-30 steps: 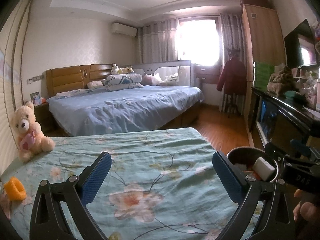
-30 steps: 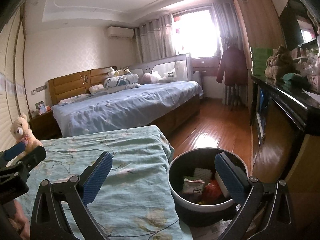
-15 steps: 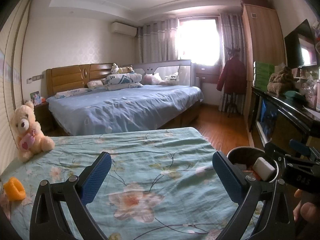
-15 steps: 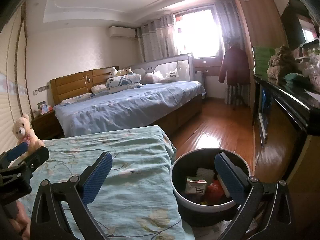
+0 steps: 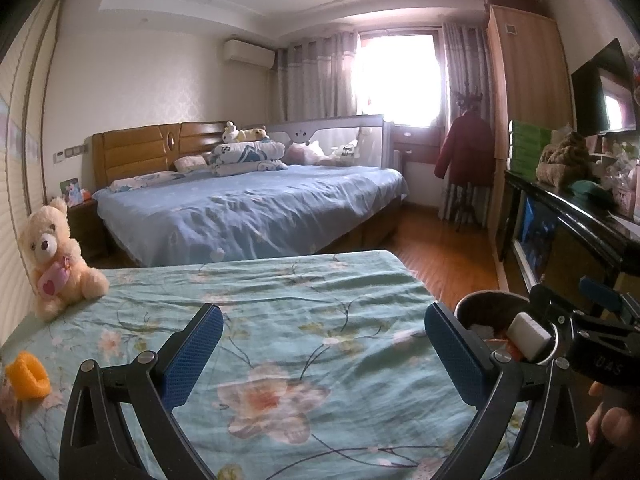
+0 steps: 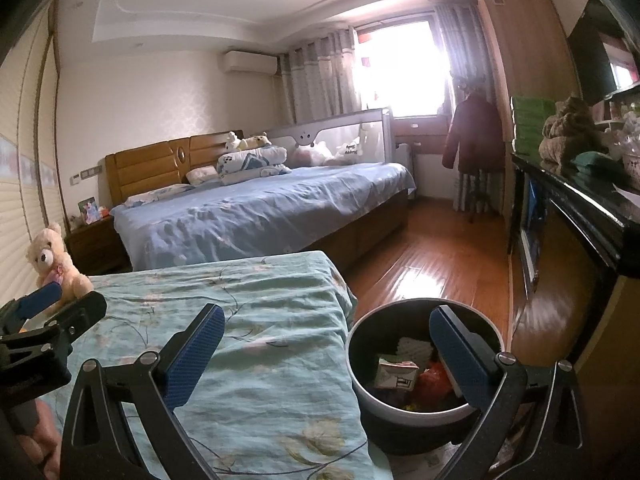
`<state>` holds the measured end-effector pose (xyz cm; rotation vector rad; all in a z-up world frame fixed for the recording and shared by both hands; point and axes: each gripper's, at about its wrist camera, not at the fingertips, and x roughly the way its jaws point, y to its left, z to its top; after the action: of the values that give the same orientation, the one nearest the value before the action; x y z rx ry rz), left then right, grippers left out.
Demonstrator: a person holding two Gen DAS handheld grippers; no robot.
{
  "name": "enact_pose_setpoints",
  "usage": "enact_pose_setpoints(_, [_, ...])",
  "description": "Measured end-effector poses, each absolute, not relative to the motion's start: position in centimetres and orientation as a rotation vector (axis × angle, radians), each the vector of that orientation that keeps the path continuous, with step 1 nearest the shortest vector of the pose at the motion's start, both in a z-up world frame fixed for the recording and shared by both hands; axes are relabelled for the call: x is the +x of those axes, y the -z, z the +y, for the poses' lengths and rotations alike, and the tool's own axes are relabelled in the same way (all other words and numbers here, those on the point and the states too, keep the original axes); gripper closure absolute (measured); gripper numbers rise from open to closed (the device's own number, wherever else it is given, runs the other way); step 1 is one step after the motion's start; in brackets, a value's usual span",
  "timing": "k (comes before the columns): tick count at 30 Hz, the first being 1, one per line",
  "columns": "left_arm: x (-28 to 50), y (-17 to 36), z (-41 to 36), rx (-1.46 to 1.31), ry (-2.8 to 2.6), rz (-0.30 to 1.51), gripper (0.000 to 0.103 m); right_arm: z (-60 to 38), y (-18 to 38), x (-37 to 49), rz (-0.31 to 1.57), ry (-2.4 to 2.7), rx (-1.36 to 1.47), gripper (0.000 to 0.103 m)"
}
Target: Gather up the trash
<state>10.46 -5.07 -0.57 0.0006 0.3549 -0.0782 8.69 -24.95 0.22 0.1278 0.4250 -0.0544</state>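
Note:
A round dark trash bin (image 6: 404,406) with a pale outer wall stands on the floor right of the floral bed. It holds a small carton (image 6: 396,374), red wrapping and white paper. In the left wrist view the bin (image 5: 476,308) shows a white block (image 5: 528,336) inside. My right gripper (image 6: 326,354) is open and empty, spanning the bed edge and the bin. My left gripper (image 5: 324,354) is open and empty above the floral bedspread (image 5: 280,320).
A cream teddy bear (image 5: 56,256) sits at the bed's far left. An orange ring toy (image 5: 28,376) lies near the left edge. A large blue bed (image 5: 248,212) stands beyond. A dark cabinet (image 6: 568,224) lines the right wall, with wooden floor (image 6: 432,264) between.
Both grippers stay open and almost still. The right wrist view has drifted slightly, so the bin sits a little further right and lower.

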Motion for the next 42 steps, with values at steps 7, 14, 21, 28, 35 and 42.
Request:
enact_pose_setpoints(7, [10.39, 0.61, -5.11, 0.003, 0.076, 0.351, 0.001, -25.04, -0.32, 8.78, 0.429, 0.049, 0.131, 0.000])
enact_pose_setpoints(14, [10.35, 0.72, -5.21, 0.008, 0.074, 0.348, 0.001, -25.02, -0.27, 8.80, 0.430, 0.050, 0.132, 0.000])
enact_pose_setpoints(21, [10.30, 0.77, -5.29, 0.008, 0.080, 0.352, 0.001, -24.99, -0.23, 8.79, 0.431, 0.049, 0.133, 0.000])
enact_pose_setpoints(28, [10.29, 0.73, -5.29, 0.009, 0.082, 0.352, 0.001, -25.02, -0.24, 8.79, 0.430, 0.049, 0.133, 0.000])
enact_pose_setpoints(35, [10.32, 0.64, -5.26, 0.012, 0.087, 0.353, 0.001, -25.04, -0.24, 8.77, 0.430, 0.048, 0.135, 0.000])
enact_pose_setpoints(42, [10.36, 0.65, -5.25, 0.012, 0.088, 0.355, 0.001, -25.08, -0.21, 8.74, 0.431, 0.049, 0.135, 0.000])
